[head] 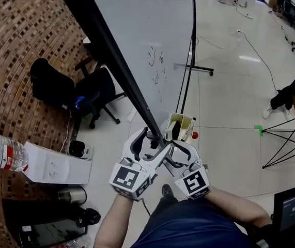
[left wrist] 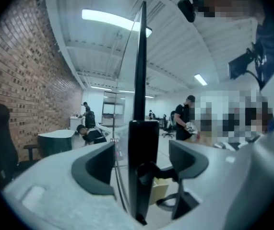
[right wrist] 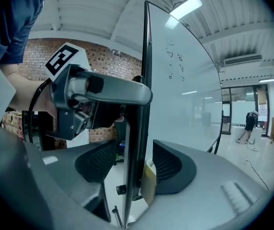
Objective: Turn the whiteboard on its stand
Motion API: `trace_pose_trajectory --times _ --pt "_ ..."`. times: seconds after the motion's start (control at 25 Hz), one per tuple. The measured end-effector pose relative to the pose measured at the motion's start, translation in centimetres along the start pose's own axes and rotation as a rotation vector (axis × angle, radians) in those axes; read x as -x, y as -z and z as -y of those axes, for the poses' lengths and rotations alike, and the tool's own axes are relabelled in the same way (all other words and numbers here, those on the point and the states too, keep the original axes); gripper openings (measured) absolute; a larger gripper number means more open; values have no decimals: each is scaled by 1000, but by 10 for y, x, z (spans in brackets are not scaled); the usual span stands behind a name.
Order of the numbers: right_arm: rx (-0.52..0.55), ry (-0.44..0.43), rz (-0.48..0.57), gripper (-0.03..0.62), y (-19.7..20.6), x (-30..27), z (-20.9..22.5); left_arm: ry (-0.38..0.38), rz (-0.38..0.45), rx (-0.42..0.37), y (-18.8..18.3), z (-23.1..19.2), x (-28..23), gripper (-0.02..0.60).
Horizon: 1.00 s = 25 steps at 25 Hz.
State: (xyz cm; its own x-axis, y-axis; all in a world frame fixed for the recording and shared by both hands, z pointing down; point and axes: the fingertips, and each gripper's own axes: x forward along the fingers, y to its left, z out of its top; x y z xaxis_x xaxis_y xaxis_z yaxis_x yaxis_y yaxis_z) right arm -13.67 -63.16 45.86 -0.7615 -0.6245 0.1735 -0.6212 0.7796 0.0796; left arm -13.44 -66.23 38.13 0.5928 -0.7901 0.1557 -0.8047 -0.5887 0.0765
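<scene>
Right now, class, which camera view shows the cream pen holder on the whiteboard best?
The head view: it looks down into the pen holder, showing its open top and contents. The left gripper view shows only part of it behind the whiteboard's dark edge; the right gripper view shows a cream sliver beside that edge.

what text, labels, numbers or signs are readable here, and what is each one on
Nothing reads clearly enough to quote.
whiteboard: a few handwritten marks, too small to read.
water bottle: red label, print too small to read.
screen: lit lines of text, blurred.
marker cubes: black-and-white square patterns, no words or numbers.
</scene>
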Motion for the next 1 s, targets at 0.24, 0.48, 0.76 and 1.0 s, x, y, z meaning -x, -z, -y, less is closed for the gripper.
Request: trace_pose_trajectory --times 0.24,0.48,0.76,1.0 --pt "10 67 -24 233 6 -18 -2 214 -84 -82 43 9 -5 344" --pt "18 165 4 153 2 -17 2 193 -72 -131 56 11 -14 193" --pt "-27 209 -63 132 16 5 7 83 3 -88 46 16 -20 184" --pt "-123 197 -72 115 23 50 12 -29 -10 -90 41 14 -23 190"
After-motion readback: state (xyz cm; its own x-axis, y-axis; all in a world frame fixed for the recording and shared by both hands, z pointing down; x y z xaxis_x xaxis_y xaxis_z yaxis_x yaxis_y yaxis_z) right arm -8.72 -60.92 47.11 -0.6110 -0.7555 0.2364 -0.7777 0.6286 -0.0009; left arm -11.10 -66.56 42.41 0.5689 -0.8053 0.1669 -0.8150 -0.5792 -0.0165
